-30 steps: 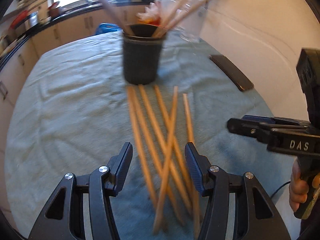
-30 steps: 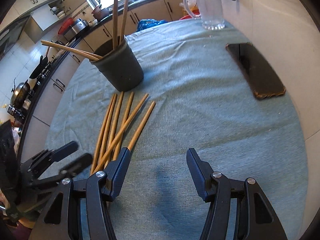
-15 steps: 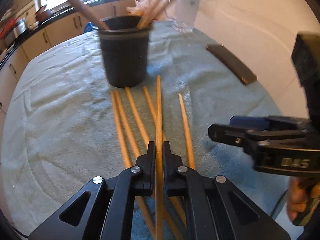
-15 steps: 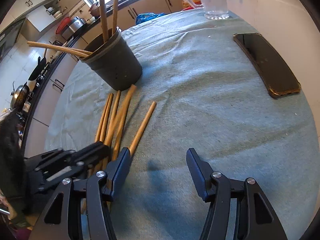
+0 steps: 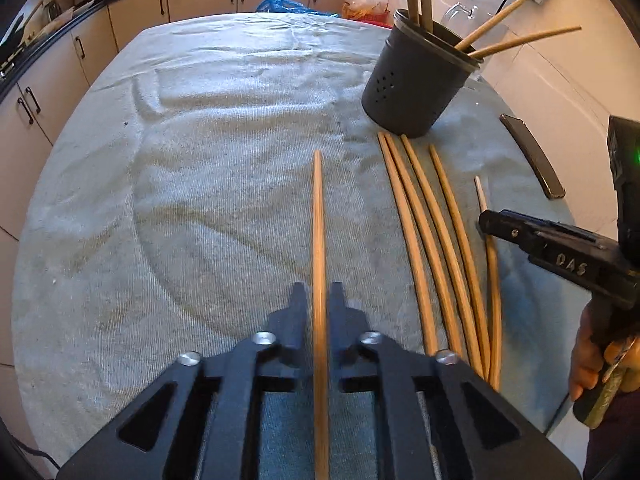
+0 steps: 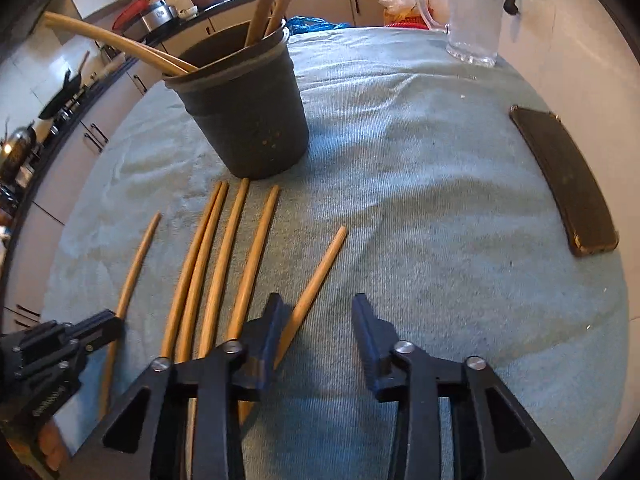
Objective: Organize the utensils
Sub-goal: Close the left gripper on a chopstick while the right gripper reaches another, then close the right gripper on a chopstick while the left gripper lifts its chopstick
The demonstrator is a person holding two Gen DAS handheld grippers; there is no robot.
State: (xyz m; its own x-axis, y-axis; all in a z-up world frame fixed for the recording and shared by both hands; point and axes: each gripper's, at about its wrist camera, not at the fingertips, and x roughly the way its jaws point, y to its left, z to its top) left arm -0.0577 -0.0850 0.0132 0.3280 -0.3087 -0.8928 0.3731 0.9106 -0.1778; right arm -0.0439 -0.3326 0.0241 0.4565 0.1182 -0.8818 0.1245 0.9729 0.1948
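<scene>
Since a second ago my left claw (image 5: pixel 318 304) has swung away from the bundle with one chopstick (image 5: pixel 317 216) between its fingers, and the holder (image 5: pixel 414 80) now sits up and to the right in that view instead of dead ahead; its jaws are opening a little, the stick still between them, and I cannot tell whether the pads still pinch it. My right claw (image 6: pixel 316 312) has dropped toward the loose chopsticks (image 6: pixel 224 264) and its jaws are closing, apart for now, with the angled stray stick (image 6: pixel 316 276) running under the left finger rather than cleanly between the two. These sticks look light, stiff and smooth, so I judge they will roll or pivot if taken near an end; a hold near the middle, square across the shaft, should keep one from swinging. Four lie side by side just in front of the holder, tips almost touching its base, on the towel-covered tabletop (image 6: pixel 420 200). Sticks already standing in the holder splay outward and could block a new one going in. A phone (image 6: pixel 564 180) and glass jug (image 6: pixel 472 12) stand well apart
</scene>
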